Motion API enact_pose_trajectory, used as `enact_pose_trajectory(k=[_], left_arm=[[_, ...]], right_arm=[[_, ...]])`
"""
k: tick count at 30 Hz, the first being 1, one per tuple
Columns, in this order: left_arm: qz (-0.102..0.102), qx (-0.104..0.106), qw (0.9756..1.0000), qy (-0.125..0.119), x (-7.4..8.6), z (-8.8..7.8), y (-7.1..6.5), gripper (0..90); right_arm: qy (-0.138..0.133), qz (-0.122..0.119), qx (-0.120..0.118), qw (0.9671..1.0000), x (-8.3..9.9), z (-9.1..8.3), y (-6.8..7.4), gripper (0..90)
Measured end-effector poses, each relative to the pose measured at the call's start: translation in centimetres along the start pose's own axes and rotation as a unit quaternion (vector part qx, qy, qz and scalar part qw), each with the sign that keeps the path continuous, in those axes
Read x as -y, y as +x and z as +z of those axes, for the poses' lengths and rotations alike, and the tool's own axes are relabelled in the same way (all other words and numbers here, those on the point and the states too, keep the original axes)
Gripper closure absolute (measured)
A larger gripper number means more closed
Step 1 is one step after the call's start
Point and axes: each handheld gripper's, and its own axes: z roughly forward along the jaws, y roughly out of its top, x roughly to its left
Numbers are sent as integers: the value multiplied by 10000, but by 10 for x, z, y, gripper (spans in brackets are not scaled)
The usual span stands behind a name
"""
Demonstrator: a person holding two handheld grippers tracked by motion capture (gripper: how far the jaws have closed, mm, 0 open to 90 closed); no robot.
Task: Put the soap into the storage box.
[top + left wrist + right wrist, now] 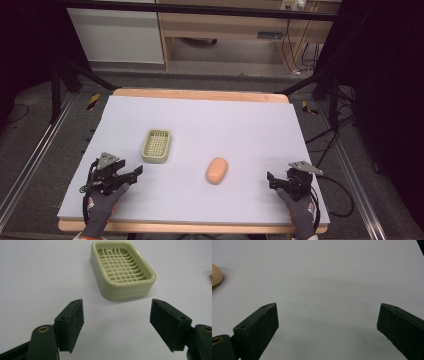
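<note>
A pale green soap dish with a grid floor sits left of the table's middle; the left gripper view looks straight at this soap dish, empty, just beyond the jaws. An orange oval soap bar lies on the white sheet right of the dish, and its edge, the soap bar, shows at the far left of the right gripper view. My left gripper rests near the front left, open, with nothing between its pads. My right gripper sits at the front right, open and empty, to the right of the soap.
The white sheet covers a wooden table whose edge shows at the back. Black frame legs, cables and floor rails flank both sides. A desk and a cabinet stand behind the table.
</note>
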Motion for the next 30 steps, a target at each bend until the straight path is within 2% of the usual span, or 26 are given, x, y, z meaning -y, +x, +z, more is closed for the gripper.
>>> enact_pose_trajectory(k=[6, 11, 22, 30], left_arm=[[60, 135, 9999, 41, -1, 1, -8, 276], [112, 238, 9996, 76, -2, 1, -14, 277], [258, 420, 9986, 179, -4, 2, -27, 270], [373, 522, 9977, 202, -7, 5, -40, 266]], right_arm=[[-8, 14, 5, 10000, 0, -1, 0, 50], [145, 14, -106, 9998, 1, 1, 2, 74], [99, 35, -85, 9999, 0, 0, 4, 74], [140, -60, -110, 9998, -1, 1, 7, 74]])
